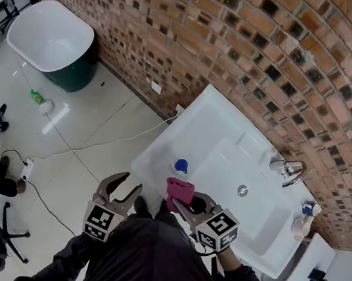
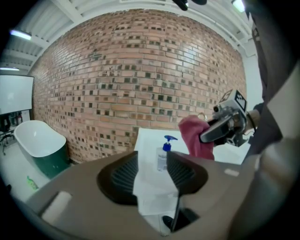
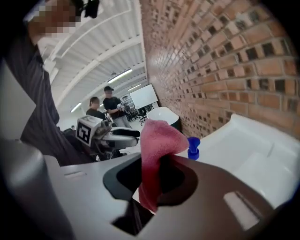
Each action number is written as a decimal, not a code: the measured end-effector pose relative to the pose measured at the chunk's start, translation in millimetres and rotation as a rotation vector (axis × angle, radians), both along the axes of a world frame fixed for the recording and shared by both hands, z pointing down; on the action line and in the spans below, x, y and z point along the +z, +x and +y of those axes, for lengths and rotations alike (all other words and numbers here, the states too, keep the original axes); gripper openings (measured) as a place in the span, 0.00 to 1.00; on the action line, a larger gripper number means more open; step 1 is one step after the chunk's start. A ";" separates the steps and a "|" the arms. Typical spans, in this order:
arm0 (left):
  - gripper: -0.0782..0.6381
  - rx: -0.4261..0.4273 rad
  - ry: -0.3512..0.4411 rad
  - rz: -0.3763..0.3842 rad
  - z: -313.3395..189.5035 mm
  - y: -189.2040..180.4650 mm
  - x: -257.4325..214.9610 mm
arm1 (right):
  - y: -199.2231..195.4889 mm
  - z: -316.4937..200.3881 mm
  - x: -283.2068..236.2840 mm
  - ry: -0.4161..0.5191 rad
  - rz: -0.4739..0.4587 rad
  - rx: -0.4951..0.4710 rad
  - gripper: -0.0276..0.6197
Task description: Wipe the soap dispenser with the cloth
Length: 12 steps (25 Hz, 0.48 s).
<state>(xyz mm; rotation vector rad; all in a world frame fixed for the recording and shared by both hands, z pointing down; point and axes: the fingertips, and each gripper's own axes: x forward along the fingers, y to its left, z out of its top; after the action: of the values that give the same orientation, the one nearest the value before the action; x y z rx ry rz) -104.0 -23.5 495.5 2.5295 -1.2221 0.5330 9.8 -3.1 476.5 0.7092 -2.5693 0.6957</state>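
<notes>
the right gripper (image 3: pixel 155 174) pinches a soft, fuzzy pink cloth (image 3: pixel 157 136), which stands up in a fold. the left gripper's (image 2: pixel 152 171) ribbed dark pads stand partly apart, empty. beyond them the clear, blue-pumped soap dispenser (image 2: pixel 162 157) stands upright on the smooth white sink (image 1: pixel 230 125).

White washbasin (image 1: pixel 213 114) — soap dispenser (image 1: pixel 181 166) on its left ledge, faucet (image 1: pixel 291 169) by the wall
</notes>
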 end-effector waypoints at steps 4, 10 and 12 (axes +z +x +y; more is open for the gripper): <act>0.12 -0.010 -0.011 0.025 -2.4 1.5 -4.2 | -2.4 5.8 -8.6 0.052 0.002 -0.005 0.15; 0.11 0.009 -0.024 0.032 2.2 5.7 0.4 | -3.5 7.6 -8.8 0.092 0.038 -0.026 0.15; 0.11 0.011 -0.025 0.033 2.4 6.0 0.4 | -4.2 7.1 -8.0 0.100 0.048 -0.029 0.14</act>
<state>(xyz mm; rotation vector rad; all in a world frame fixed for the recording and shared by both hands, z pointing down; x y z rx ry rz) -98.0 -21.1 495.9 2.5158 -1.1833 0.5042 5.6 4.0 468.5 0.7103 -2.5795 0.5371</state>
